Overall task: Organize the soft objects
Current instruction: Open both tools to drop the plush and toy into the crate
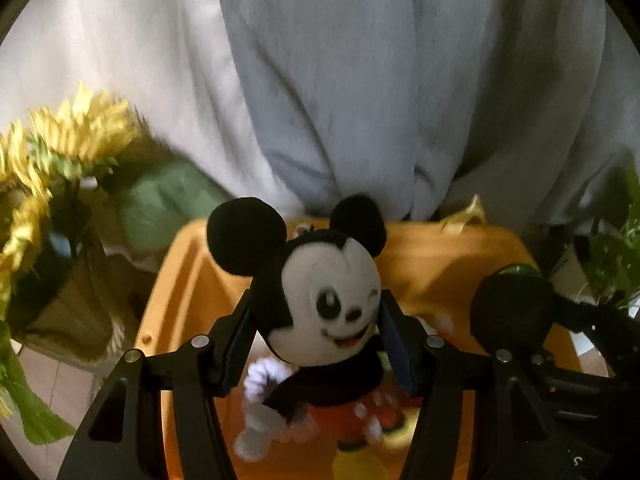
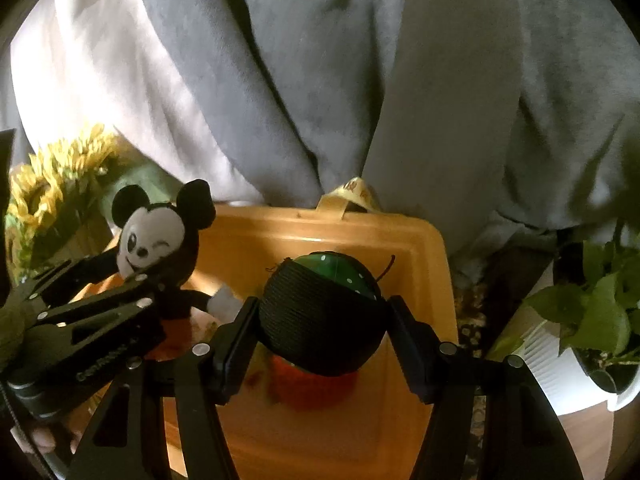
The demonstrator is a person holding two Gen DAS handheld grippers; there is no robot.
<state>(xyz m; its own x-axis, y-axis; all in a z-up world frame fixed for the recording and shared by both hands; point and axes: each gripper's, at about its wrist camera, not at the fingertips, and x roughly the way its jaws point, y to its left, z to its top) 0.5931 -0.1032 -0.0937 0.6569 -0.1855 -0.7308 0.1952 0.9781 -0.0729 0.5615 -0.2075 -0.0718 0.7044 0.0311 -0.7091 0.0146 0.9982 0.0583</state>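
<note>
Both over orange bin [image 2: 420, 240]: left gripper [image 1: 316, 312] pinches mouse plush [image 1: 320, 292] by the head; right gripper [image 2: 320, 312] clamps black-green ball [image 2: 320, 316].

Plush felt mouse toy [image 1: 320, 300], smooth glossy orange plastic bin [image 2: 400, 240], matt black ribbed-knit ball [image 2: 320, 320]

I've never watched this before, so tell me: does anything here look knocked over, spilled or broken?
Nothing stands out. The left gripper holds a mouse plush by its head and the right gripper a black-and-green ball-like toy, both over the orange bin. The sunflowers and potted plant stand upright.
</note>
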